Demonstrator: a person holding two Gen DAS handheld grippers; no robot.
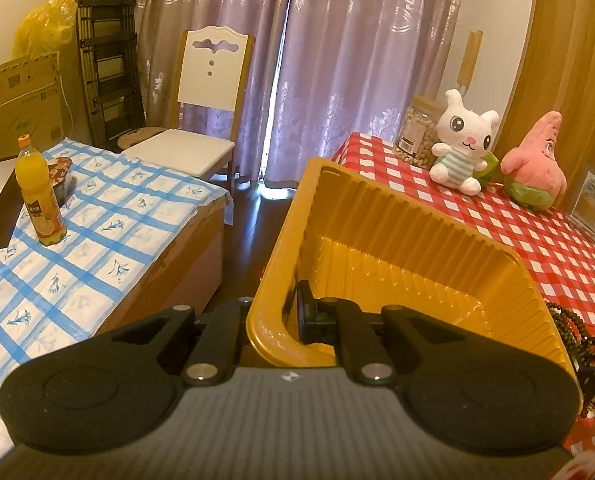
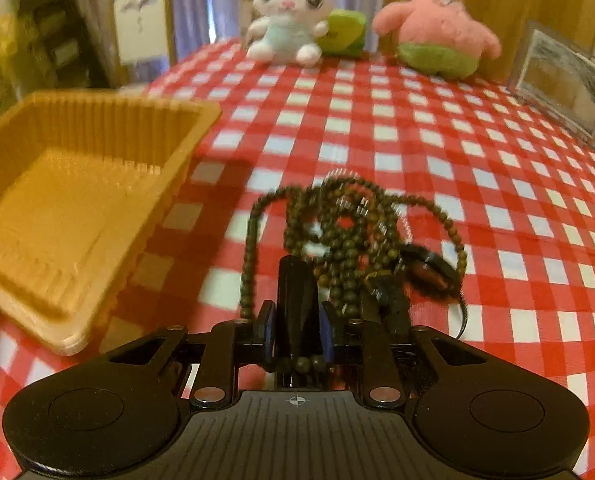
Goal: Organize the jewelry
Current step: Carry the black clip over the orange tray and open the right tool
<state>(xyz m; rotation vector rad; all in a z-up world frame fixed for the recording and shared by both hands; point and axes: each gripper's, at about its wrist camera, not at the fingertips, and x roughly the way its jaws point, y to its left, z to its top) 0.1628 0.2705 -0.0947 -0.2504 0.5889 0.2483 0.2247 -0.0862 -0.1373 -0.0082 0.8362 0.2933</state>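
Observation:
My left gripper (image 1: 287,320) is shut on the near wall of a yellow plastic tray (image 1: 397,256) and holds it tilted up over the edge of the red checked table (image 1: 557,256). The tray also shows in the right wrist view (image 2: 69,200), at the left, with nothing inside it. My right gripper (image 2: 297,332) is shut on a dark pendant piece of a long dark bead necklace (image 2: 349,240). The necklace lies tangled in loops on the cloth just ahead of the fingers. Part of the necklace shows by the tray's right side in the left wrist view (image 1: 573,328).
A white rabbit plush (image 2: 289,12), a green item (image 2: 343,34) and a pink starfish plush (image 2: 441,28) sit at the table's far edge. A picture frame (image 2: 565,84) leans at the right. A jar of nuts (image 1: 417,132), a chair (image 1: 201,120) and a blue checked table with a juice bottle (image 1: 39,196) stand beyond.

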